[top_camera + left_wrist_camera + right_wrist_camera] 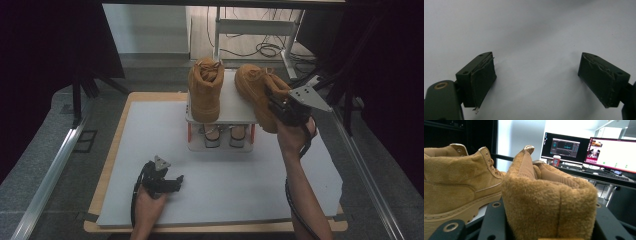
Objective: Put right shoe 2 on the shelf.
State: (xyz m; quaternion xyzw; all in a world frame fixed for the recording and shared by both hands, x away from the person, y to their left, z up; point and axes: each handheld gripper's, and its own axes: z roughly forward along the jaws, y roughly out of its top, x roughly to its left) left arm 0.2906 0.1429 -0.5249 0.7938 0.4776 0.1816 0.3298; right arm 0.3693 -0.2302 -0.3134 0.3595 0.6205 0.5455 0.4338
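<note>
Here, right tool [281, 106] pinching tan boot's collar [549, 202] over rack [235, 107], left tool [167, 184] spread on mat [240, 185]

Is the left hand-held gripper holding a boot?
No, the left hand-held gripper has its jaws wide apart over the bare white table, with nothing between them.
</note>
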